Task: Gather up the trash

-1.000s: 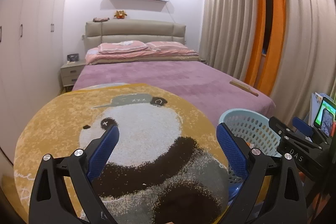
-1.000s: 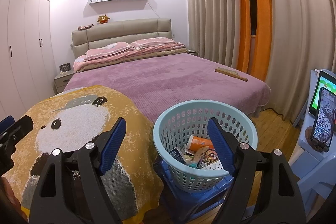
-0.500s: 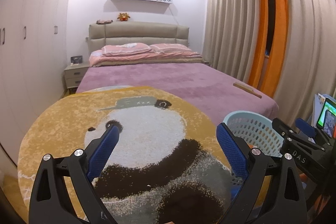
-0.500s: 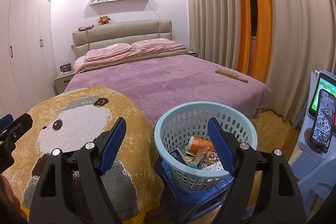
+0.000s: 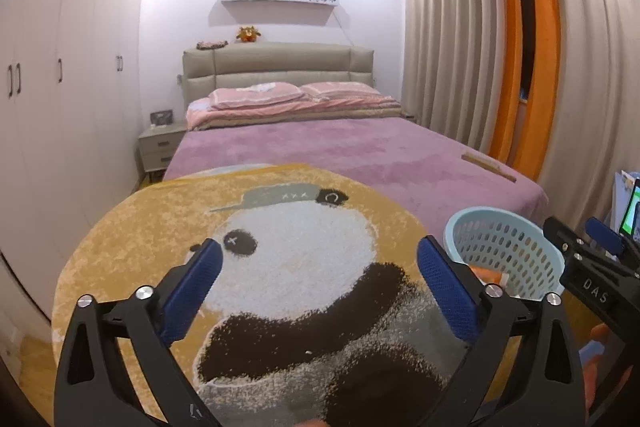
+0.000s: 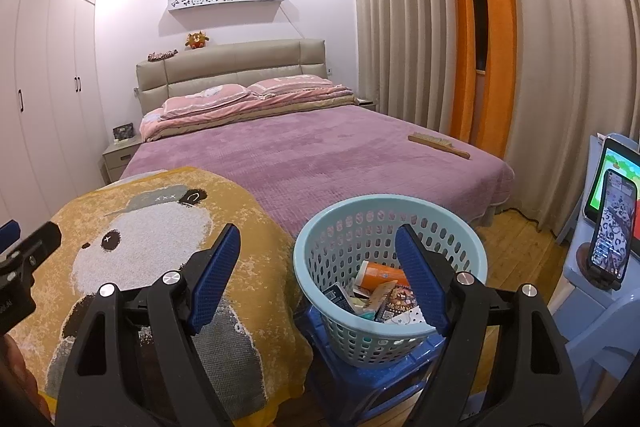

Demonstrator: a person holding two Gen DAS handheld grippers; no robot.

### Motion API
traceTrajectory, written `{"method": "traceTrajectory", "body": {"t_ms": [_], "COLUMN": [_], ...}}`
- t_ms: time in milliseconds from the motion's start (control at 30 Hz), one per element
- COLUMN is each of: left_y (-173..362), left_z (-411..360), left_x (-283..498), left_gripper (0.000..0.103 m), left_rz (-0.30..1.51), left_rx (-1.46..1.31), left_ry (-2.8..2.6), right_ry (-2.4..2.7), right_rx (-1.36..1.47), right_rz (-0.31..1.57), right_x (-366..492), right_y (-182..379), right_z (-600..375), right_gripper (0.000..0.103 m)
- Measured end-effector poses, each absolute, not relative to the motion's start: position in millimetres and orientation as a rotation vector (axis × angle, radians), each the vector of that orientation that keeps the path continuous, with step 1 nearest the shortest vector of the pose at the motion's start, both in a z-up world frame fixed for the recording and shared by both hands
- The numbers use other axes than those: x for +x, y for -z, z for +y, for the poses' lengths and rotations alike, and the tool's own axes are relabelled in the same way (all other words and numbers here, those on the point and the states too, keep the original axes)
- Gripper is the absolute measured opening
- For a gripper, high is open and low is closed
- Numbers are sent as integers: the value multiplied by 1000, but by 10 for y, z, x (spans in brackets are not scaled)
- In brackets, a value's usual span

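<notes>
At the bottom of the left wrist view the left gripper [image 5: 318, 263] has its blue fingers [image 5: 192, 291] spread wide with nothing between them, hovering over a round table [image 5: 132, 227] draped in a yellow panda cloth [image 5: 288, 243]. The right gripper [image 6: 318, 255] is likewise wide open and empty, low in its own frame. Just right of the table a pale blue basket [image 6: 320, 247] sits on a blue stool [image 6: 360, 375] — the trash [image 6: 380, 291], an orange can and printed packets, lies inside it. At the right edge, a phone [image 6: 612, 227] stands on a light blue chair [image 6: 600, 311]. Beyond, mid-frame, a purple-covered bed [image 6: 320, 155] carries a wooden brush [image 6: 438, 143] — pink pillows [image 6: 244, 95] against a beige headboard [image 6: 232, 63]. White wardrobes [image 5: 60, 87] fill the left, beige and orange curtains [image 6: 480, 27] the right.
</notes>
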State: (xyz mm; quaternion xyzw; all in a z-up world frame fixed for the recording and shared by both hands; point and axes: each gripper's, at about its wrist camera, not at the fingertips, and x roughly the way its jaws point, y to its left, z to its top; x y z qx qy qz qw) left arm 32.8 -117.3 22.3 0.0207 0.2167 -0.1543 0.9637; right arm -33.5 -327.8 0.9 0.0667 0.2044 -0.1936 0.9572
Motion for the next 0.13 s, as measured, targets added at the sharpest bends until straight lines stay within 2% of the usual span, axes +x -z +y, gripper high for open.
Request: {"method": "traceTrajectory", "body": {"t_ms": [133], "left_y": [-255], "left_z": [-1036], "left_x": [328], "left_gripper": [95], "left_rz": [434], "left_rx": [22], "left_ry": [293], "right_ry": [384], "right_rx": [131], "right_rz": [413], "right_x": [-331], "right_y": [-35], "right_z": [-3222], "right_gripper": [76]}}
